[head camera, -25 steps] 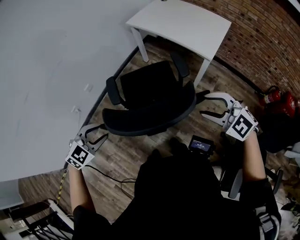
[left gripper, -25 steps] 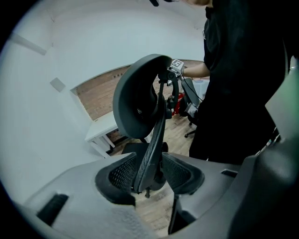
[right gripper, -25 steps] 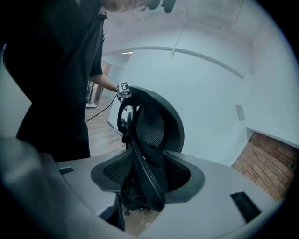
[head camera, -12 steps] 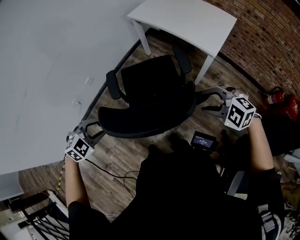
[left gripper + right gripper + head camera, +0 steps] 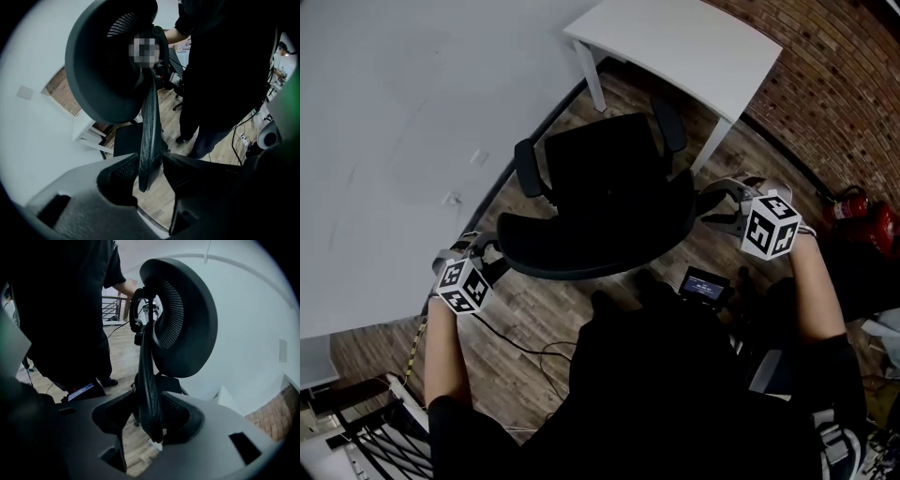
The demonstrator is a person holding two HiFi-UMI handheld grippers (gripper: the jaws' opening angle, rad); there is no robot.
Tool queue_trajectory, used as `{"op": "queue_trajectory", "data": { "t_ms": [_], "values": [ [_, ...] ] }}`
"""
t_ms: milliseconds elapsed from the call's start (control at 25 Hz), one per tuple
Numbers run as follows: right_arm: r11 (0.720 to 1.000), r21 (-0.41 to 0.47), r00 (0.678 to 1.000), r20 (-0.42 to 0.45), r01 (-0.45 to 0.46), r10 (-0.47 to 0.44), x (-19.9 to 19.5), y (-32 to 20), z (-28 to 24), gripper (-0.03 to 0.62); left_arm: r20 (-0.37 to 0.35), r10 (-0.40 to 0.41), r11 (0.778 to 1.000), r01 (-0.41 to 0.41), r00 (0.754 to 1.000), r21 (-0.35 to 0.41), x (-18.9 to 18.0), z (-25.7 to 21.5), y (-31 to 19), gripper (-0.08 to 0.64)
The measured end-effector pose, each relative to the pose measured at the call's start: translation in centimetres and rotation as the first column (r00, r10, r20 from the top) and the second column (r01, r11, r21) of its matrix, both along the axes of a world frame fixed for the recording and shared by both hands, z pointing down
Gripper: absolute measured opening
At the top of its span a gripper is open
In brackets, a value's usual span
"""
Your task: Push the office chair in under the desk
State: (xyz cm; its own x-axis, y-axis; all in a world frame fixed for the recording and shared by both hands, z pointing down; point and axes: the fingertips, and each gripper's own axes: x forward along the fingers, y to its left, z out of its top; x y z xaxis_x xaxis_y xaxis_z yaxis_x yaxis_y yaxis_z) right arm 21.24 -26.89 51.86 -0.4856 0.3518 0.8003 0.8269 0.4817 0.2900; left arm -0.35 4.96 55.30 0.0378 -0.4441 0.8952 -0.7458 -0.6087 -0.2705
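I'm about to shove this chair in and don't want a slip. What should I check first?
1. Left gripper straddles the backrest edge: ok, unclamped.
2. Right gripper straddles it too: ok; jaws have just been closing, gap remains.
3. Seat faces the desk: ok.
4. Armrests clear the desk legs: cannot tell.
5. Floor cable out of the path: ok, behind the backrest.

No text, brand, number or sign can be read. Only black-and-white square patterns, without letters or digits, are borne by the white marker cube [image 5: 459, 284] behind the left claw [image 5: 490, 255] and by the second white marker cube [image 5: 769, 226] behind the right claw [image 5: 710, 206]. The lit screen of the small black device [image 5: 704, 284] near the right claw is too small to be read.
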Motion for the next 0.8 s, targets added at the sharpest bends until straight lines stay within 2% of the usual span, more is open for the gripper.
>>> {"op": "queue_trajectory", "data": {
  "t_ms": [320, 560, 800],
  "values": [
    [0.997, 0.046, 0.997, -0.049, 0.054, -0.052, 0.0, 0.2, 1.0, 0.163, 0.042, 0.073, 0.996, -0.07, 0.996, -0.057, 0.8, 0.6, -0.3, 0.178],
    [0.995, 0.066, 0.994, -0.076, 0.08, -0.075, -0.3, 0.3, 1.5, 0.157, 0.068, 0.105, 0.993, -0.1, 0.992, -0.068, 0.8, 0.8, -0.7, 0.177],
    [0.996, 0.056, 0.994, -0.087, 0.072, -0.067, -0.4, 0.5, 1.5, 0.146, 0.05, 0.107, 0.993, -0.104, 0.993, -0.063, 0.8, 0.9, -0.8, 0.158]
  ]
}}
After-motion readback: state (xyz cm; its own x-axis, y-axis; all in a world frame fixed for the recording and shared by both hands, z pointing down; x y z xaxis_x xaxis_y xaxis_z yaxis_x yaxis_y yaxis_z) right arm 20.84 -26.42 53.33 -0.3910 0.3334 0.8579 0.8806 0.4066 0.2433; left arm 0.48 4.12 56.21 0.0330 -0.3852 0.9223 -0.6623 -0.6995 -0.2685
